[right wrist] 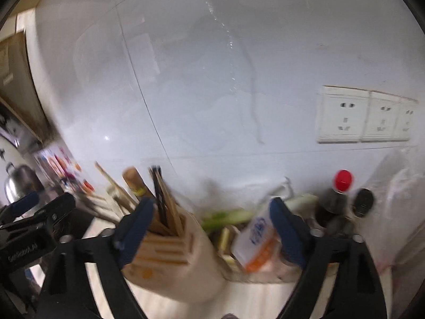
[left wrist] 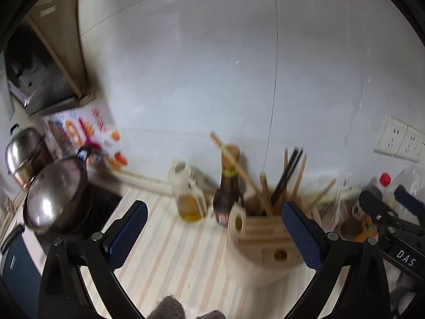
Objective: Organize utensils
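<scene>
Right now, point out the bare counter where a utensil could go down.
The striped counter is bare between the dark wok with steel lid and the round cream utensil holder, in front of the yellow oil bottle. Right of the holder it is crowded: green vegetables, a white-and-orange packet, a red-capped dark bottle.

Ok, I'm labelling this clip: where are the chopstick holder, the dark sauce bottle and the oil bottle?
chopstick holder (left wrist: 261, 250), left wrist view, slotted wooden top.
dark sauce bottle (left wrist: 228, 194), left wrist view, body.
oil bottle (left wrist: 189, 203), left wrist view, yellow lower half.
</scene>
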A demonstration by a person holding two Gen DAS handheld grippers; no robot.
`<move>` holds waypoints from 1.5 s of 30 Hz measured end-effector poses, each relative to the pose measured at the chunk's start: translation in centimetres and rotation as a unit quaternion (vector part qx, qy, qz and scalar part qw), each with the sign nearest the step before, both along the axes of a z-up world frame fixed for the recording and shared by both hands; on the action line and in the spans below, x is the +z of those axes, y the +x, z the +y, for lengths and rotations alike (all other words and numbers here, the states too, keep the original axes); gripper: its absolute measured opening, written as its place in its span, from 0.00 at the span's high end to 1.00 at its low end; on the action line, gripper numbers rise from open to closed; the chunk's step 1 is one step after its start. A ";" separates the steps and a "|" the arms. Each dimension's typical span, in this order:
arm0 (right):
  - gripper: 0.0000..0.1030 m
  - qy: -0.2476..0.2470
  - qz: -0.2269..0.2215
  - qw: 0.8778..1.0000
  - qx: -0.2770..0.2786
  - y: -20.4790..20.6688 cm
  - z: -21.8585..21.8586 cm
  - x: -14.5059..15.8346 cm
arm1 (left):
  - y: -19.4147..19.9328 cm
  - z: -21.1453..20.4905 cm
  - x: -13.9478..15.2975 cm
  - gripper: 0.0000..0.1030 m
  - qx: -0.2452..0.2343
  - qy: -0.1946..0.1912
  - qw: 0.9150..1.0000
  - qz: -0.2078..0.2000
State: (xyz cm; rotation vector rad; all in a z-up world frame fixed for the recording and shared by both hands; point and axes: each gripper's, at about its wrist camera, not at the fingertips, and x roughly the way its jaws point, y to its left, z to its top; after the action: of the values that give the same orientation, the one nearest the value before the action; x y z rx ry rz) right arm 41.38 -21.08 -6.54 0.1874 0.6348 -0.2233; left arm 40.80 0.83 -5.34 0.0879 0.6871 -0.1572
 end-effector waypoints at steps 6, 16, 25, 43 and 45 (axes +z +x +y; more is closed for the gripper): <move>0.00 -0.051 0.015 0.998 0.016 -2.5 1.6 -0.1 | -3.5 0.4 -0.4 0.00 0.033 0.002 0.999 0.004; 0.00 -0.067 0.002 0.998 0.022 -10.6 1.8 3.0 | -12.0 1.7 2.3 0.00 0.045 -0.001 0.999 -0.013; 0.00 -0.081 -0.025 0.996 -0.007 -22.4 3.6 8.2 | -22.6 2.5 6.0 0.00 0.014 -0.002 0.999 -0.041; 0.00 -0.098 -0.068 0.992 -0.028 -42.2 7.2 15.0 | -37.5 4.5 10.9 0.00 0.010 -0.028 0.997 -0.075; 0.00 -0.101 -0.069 0.992 -0.022 -42.8 7.2 15.2 | -38.2 4.7 11.2 0.00 0.015 -0.030 0.996 -0.080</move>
State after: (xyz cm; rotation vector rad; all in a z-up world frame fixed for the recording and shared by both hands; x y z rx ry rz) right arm -1.47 -13.89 8.65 0.0210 0.4672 -0.3121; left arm 2.55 5.51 5.86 0.0317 0.5237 -0.1408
